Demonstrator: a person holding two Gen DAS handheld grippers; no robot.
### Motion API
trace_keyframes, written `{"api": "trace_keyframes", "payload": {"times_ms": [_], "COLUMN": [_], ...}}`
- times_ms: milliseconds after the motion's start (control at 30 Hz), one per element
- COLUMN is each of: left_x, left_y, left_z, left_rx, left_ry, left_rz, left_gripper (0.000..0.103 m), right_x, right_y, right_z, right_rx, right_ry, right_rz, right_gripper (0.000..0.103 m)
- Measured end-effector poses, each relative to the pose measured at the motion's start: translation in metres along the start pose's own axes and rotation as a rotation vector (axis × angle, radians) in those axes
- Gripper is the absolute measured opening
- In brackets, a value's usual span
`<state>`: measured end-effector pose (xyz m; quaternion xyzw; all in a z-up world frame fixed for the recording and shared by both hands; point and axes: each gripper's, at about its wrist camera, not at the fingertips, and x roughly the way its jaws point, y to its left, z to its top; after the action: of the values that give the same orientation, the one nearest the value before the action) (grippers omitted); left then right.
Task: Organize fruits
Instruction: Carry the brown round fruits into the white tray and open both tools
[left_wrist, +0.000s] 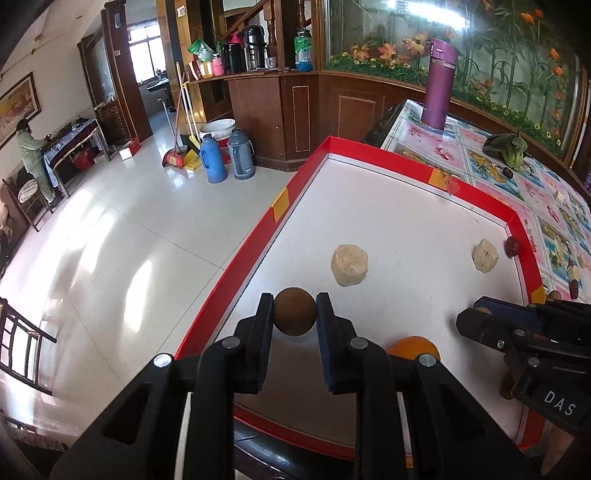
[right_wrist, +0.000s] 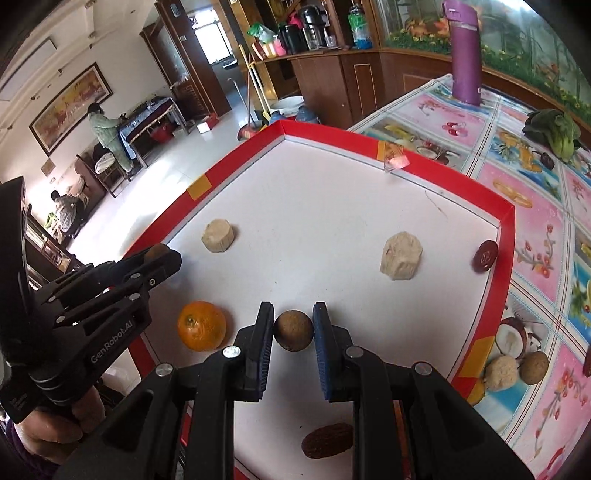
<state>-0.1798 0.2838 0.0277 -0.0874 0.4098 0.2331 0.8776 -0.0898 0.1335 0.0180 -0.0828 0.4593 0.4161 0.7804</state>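
The red-rimmed tray (right_wrist: 504, 236) has broad bare white floor toward its far corner. The left tool (left_wrist: 294, 312) clamps a round brown fruit (left_wrist: 294, 311) near the tray's left rim. The right tool (right_wrist: 293, 329) grips a second speckled brown fruit (right_wrist: 293, 329) mid-tray, beside an orange (right_wrist: 201, 325). Two pale chunks (right_wrist: 401, 255) and a dark date (right_wrist: 484, 256) also lie inside the tray.
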Motion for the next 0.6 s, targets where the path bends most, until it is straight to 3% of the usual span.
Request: {"api": "trace_keyframes", "payload": {"times_ms": [300,367,433,600], "left_x": [0.005,0.003,0.002,-0.008], "left_y": [-0.004,-0.003,-0.004,-0.006], "left_z": [-0.003,-0.003,-0.004,-0.004], "left_rx": [0.006,0.006,0.006,0.013], "left_ry": [0.035,0.039,0.038,0.014], "left_rz": [0.021,0.026,0.038,0.056], "left_gripper": [0.027,0.039,0.061,0.068], "right_x": [0.0,0.001,0.002,-0.004], "right_y": [0.006,0.004,0.005,0.006], "right_z": [-0.003,-0.002,-0.002,-0.003], "right_rx": [0.002,0.007,-0.003,-0.01], "right_ry": [0.015,0.017,0.016,0.003], "right_rz": [-0.017,-0.015,-0.018,-0.007], "right_gripper": [0.02,0.02,0.02,0.028]}}
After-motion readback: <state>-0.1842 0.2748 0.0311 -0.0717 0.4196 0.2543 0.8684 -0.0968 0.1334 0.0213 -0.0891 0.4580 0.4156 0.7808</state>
